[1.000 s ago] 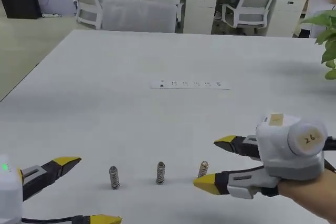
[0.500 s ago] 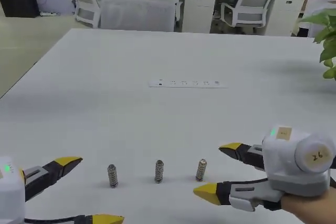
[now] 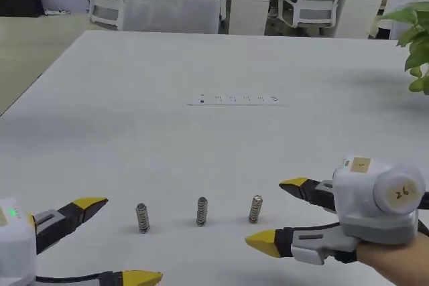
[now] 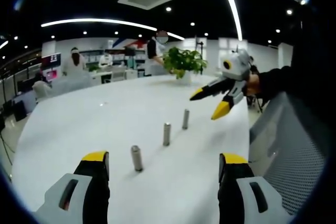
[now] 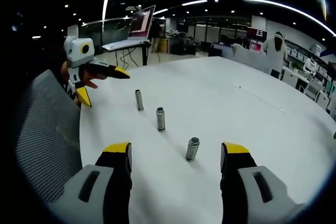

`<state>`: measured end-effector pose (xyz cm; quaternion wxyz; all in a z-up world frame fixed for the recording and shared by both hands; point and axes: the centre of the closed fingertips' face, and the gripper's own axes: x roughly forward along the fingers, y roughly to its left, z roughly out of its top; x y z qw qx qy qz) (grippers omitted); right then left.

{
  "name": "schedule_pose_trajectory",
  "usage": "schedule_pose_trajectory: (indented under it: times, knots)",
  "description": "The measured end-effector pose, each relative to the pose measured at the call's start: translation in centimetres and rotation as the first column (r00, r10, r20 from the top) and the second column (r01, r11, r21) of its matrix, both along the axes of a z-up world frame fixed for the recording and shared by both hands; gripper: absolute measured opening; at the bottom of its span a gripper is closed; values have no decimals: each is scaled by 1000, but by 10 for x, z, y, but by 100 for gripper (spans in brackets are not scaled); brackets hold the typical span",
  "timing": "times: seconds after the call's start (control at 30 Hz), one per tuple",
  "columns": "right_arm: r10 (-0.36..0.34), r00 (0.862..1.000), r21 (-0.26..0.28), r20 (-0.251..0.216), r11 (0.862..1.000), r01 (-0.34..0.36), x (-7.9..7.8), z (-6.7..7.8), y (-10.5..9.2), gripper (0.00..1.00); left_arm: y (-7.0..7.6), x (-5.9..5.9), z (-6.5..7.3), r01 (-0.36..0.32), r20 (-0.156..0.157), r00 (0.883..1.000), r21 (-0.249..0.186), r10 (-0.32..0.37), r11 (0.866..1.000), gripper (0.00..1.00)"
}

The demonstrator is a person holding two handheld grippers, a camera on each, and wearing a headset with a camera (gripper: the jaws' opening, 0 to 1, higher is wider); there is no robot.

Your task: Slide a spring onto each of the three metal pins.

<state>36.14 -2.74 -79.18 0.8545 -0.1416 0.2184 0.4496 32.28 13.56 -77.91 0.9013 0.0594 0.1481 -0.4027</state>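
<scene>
Head view. Three springs stand upright in a row on the white table, near the front edge: left spring, middle spring, right spring, evenly spaced and apart from one another. They stand unaided, so I judge each is sleeved over a pin. The pins I cannot make out inside the coils. The right spring leans slightly. The left gripper sits at the lower left, jaws spread wide with nothing between them. The right gripper sits at the lower right, just beside the right spring and not touching it, jaws also wide and empty. The two flank the row, one at each end. Judgement: the task looks done or nearly so. A socket strip lies flush in the table farther back.

Left gripper view. Own jaws are wide apart, holding nothing. The row runs away from them, left spring nearest. The right gripper hangs beyond the far end, above the surface, open. A plant stands behind.

Right gripper view. Own jaws are wide apart, empty. The right spring stands upright just ahead between them, untouched. The left gripper is past the far spring.

Count: springs 3, grippers 2, loose springs 0.
</scene>
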Motion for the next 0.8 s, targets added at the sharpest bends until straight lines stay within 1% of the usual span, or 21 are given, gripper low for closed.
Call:
schedule_pose_trajectory:
  times: [0.23, 0.43, 0.8]
  knots:
    - [-4, 1000, 0, 0, 1000, 4, 1, 0, 0, 69, -3, -1, -2, 14, -5, 1000, 7, -14, 1000, 83]
    - [1, 1000, -7, -2, 1000, -1, 0, 0, 1, 69, -3, -2, -3, 16, -9, 1000, 11, -16, 1000, 82]
    - [8, 1000, -3, 2, 1000, -8, -1, 1, 4, 69, -2, -1, -2, 14, -6, 1000, 16, -14, 1000, 83]
